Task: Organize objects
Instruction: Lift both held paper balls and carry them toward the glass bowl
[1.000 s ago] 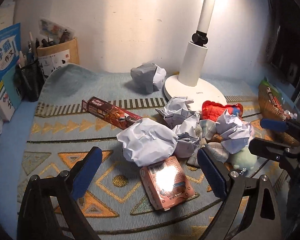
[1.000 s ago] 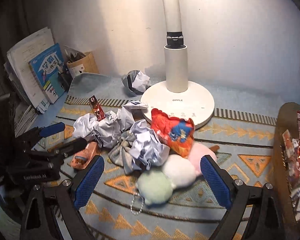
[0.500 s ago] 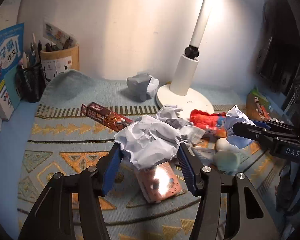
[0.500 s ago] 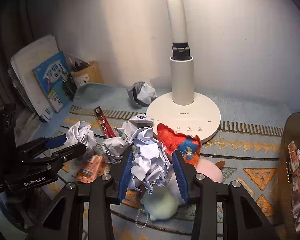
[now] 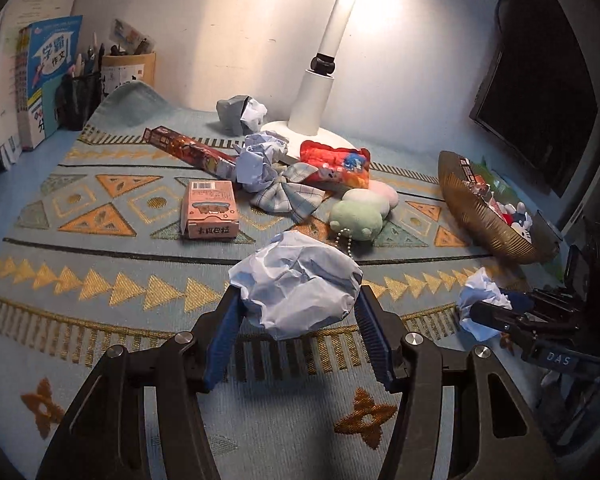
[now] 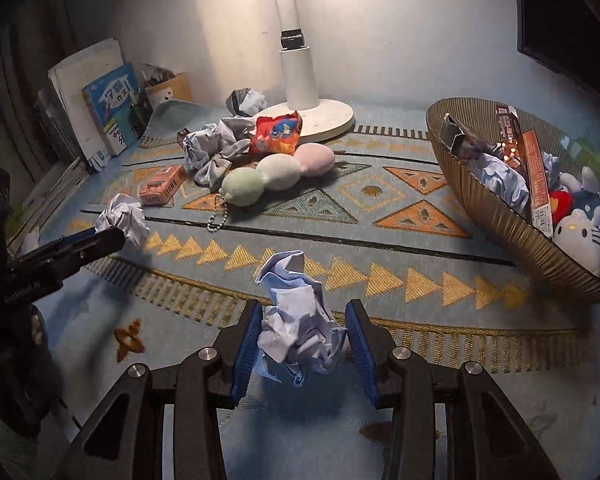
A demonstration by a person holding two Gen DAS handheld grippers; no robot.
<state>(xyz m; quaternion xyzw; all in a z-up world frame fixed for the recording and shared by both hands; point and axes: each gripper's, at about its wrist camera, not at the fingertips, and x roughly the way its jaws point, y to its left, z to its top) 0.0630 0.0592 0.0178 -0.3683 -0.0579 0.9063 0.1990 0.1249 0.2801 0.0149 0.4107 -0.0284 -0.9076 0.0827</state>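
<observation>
My left gripper [image 5: 296,312] is shut on a crumpled white paper ball [image 5: 296,284], held above the near part of the patterned mat [image 5: 100,280]. My right gripper [image 6: 302,336] is shut on another crumpled paper ball [image 6: 300,316], also lifted over the mat's near edge. Each gripper shows in the other's view, the right one [image 5: 496,312] with its paper, the left one [image 6: 100,236] with its paper [image 6: 124,220]. More paper balls [image 5: 256,160], a pink box [image 5: 209,210], a long red box [image 5: 188,150], a red pouch [image 5: 336,164] and plush balls [image 5: 360,212] lie mid-mat.
A ribbed brown bowl [image 6: 500,216] at the right holds papers, snack boxes and plush toys. A white desk lamp [image 6: 304,92] stands at the back. Books [image 5: 48,80] and pen holders [image 5: 128,70] stand at the back left. A dark monitor [image 5: 540,92] is at the right.
Both grippers closed on paper balls in the pile, then pulled back toward the mat's near edge and lifted them away from the pile.
</observation>
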